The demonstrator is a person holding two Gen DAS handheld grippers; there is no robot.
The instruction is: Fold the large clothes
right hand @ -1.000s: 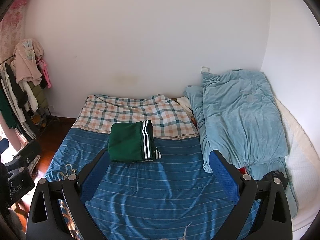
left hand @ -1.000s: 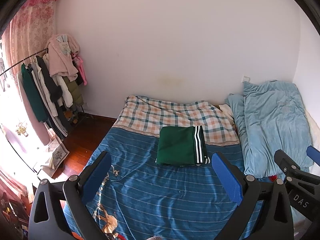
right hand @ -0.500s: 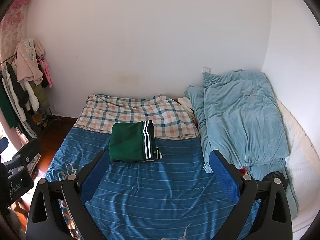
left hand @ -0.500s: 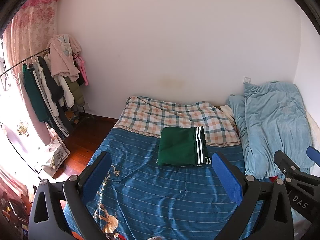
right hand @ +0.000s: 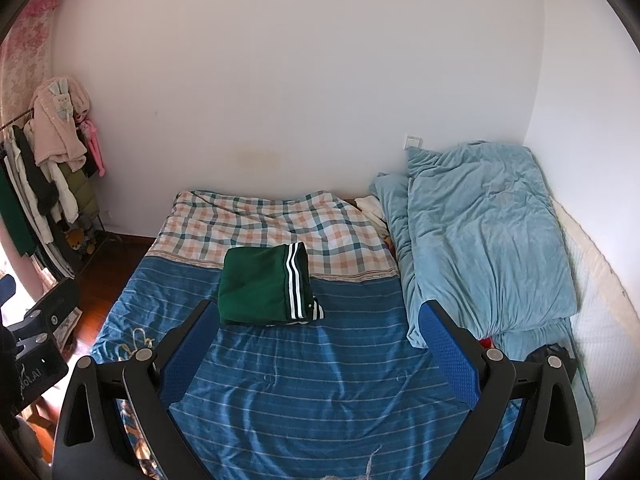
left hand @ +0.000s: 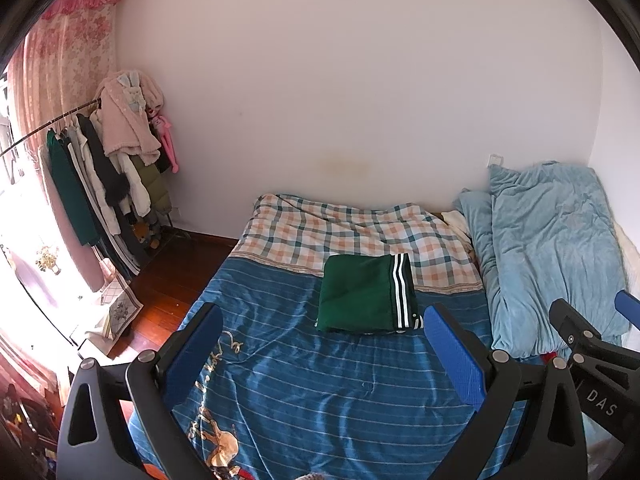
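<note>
Green garment [left hand: 362, 294] lies folded into a neat rectangle on the bed [left hand: 320, 384], white-striped edge to the right, straddling the seam where the blue striped cover meets the checked part [left hand: 352, 232]; in the right wrist view it sits just past the left finger tip [right hand: 260, 286]. Same spot and shape as half a second ago, nothing on it has shifted. Left gripper [left hand: 322, 342] hangs above the near blue cover, jaws wide apart, empty, well short of the garment. Right gripper [right hand: 316, 338] likewise spread wide and empty, also clear of the fabric. Both views have slid only a touch since the earlier frames, garment a little lower and nearer in frame, jaw spread unchanged. Light blue duvet [right hand: 484, 240] is heaped along the right side of the bed, apart from the garment. Clothes rack [left hand: 100, 168] stands by the left wall next to the pink curtain [left hand: 60, 60]. Right gripper's body shows at the left view's right edge.
</note>
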